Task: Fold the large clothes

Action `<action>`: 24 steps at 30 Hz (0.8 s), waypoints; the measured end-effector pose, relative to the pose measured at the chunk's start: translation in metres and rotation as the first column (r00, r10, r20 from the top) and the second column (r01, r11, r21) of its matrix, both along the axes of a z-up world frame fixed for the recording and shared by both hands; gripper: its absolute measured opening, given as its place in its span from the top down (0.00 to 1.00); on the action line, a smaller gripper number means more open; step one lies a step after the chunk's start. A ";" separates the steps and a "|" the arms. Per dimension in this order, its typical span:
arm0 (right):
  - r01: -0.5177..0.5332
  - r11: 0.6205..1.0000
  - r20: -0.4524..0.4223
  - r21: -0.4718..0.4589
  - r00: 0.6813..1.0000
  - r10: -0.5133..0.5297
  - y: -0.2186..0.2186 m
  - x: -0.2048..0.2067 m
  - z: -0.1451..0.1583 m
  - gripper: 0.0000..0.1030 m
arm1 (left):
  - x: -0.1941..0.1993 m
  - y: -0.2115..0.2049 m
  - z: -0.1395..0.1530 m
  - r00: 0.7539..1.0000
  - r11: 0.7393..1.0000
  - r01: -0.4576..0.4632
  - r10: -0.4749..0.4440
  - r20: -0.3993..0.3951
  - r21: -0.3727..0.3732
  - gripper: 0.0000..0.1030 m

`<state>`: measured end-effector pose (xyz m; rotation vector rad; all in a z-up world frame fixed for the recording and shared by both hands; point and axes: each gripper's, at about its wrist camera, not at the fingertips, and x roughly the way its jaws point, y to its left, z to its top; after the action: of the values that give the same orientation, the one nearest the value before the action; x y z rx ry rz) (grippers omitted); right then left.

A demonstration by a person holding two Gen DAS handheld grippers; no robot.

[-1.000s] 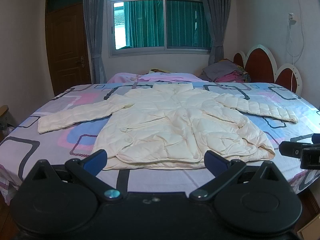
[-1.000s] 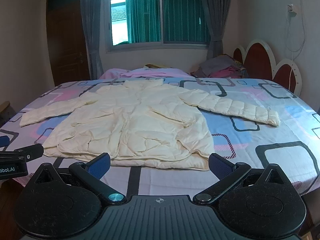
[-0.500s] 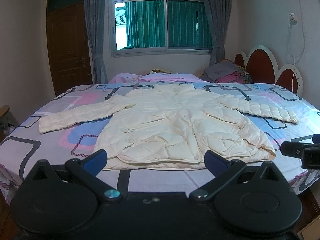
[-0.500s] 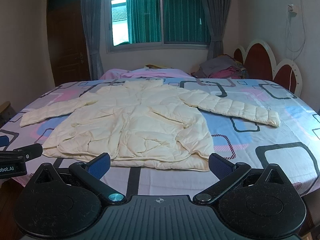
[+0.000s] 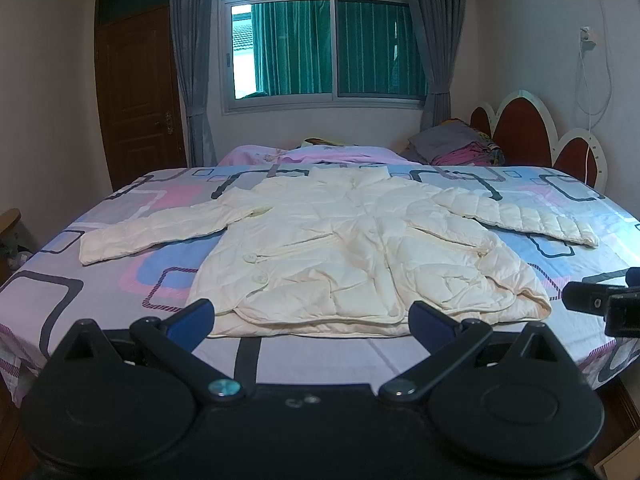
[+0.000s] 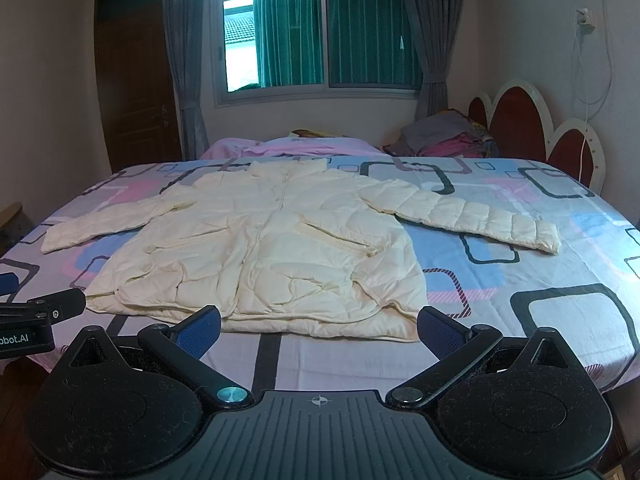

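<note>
A cream quilted puffer jacket [image 5: 352, 248] [image 6: 272, 248] lies flat on the bed, collar toward the window, both sleeves spread out sideways, hem nearest me. My left gripper [image 5: 312, 322] hovers just short of the hem, open, with nothing between its blue pads. My right gripper [image 6: 318, 330] is open too, held before the hem's right half and holding nothing. Each gripper shows at the edge of the other's view: the right one [image 5: 600, 304] and the left one [image 6: 36, 316].
The bed [image 5: 100, 280] has a sheet patterned with pink, blue and black squares. A pink quilt [image 5: 304, 154] and a pile of clothes [image 5: 460, 144] lie at the far side by the red headboard [image 5: 532, 136]. A wooden door [image 5: 140, 96] stands at the left.
Both grippers have stayed almost still and open; the views shift only very slightly. The jacket has not moved.
</note>
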<state>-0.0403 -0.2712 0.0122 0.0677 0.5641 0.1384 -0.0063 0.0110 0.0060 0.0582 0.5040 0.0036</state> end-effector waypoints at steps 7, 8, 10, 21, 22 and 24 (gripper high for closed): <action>-0.005 1.000 -0.001 0.001 1.000 0.005 -0.001 0.001 0.001 0.00 | -0.001 -0.001 -0.001 1.000 1.000 -0.009 0.009 0.000 0.003 0.00; -0.006 1.000 -0.002 0.002 1.000 0.006 0.000 0.001 0.000 0.00 | 0.000 -0.002 -0.001 1.000 1.000 -0.009 0.009 0.001 0.008 0.00; -0.006 1.000 -0.003 0.003 1.000 0.006 0.000 0.003 0.000 0.00 | 0.000 -0.002 -0.002 1.000 1.000 -0.011 0.011 0.012 0.013 0.00; 0.026 1.000 0.011 -0.007 1.000 -0.026 -0.007 0.042 -0.003 0.00 | 0.037 0.002 0.001 0.996 0.999 -0.033 0.030 0.081 0.035 0.00; 0.033 0.999 0.014 -0.007 0.999 -0.033 -0.008 0.049 -0.002 0.00 | 0.042 0.002 0.000 0.995 0.999 -0.027 0.023 0.100 0.038 0.00; 0.050 0.999 0.017 -0.009 0.999 -0.049 -0.012 0.065 -0.003 0.00 | 0.054 0.002 -0.001 0.993 0.999 -0.011 0.007 0.116 0.035 0.00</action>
<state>0.0247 -0.2831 0.0095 0.0716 0.5461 0.0881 0.0478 0.0133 0.0047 0.0903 0.3881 0.0249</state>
